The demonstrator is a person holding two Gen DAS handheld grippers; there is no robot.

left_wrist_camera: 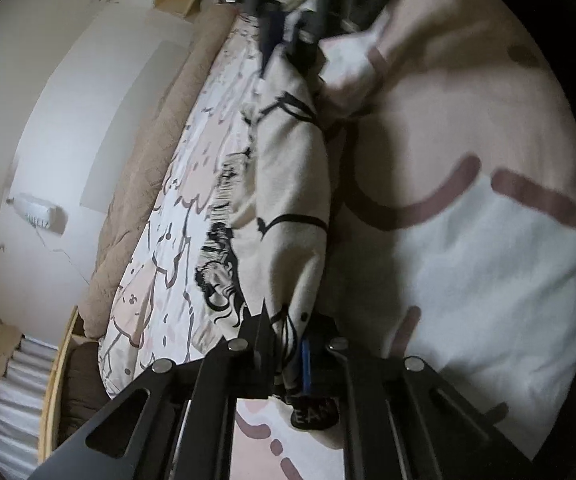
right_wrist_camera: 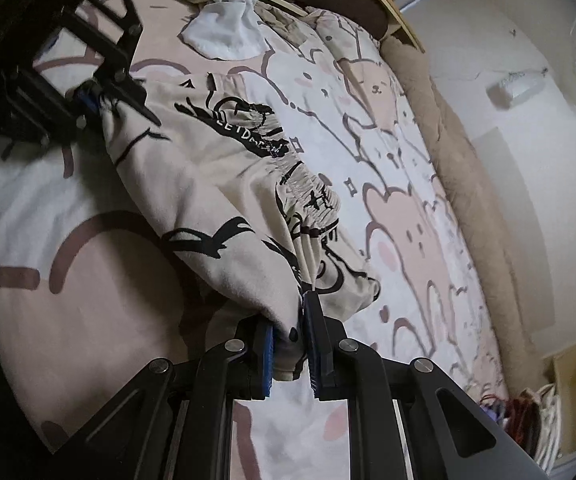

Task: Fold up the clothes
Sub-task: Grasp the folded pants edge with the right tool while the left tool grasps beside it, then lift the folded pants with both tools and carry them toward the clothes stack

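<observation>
A cream garment with black graphic print point(left_wrist_camera: 288, 184) hangs stretched between my two grippers over the bed. My left gripper point(left_wrist_camera: 288, 344) is shut on one end of it, the cloth bunched between its black fingers. My right gripper point(right_wrist_camera: 289, 340) is shut on the other end, cloth pinched between its blue pads. In the right wrist view the garment point(right_wrist_camera: 216, 184) runs from my right gripper up to the left gripper point(right_wrist_camera: 100, 96) at the upper left. In the left wrist view the right gripper point(left_wrist_camera: 284, 40) shows blurred at the top.
The bed carries a pink and white cartoon-bear sheet point(right_wrist_camera: 399, 216). A white piece of clothing point(right_wrist_camera: 224, 32) lies near its far end. A beige blanket point(right_wrist_camera: 471, 184) runs along the wall side. A wooden bed frame point(left_wrist_camera: 58, 360) and a bag point(right_wrist_camera: 527, 412) stand beside the bed.
</observation>
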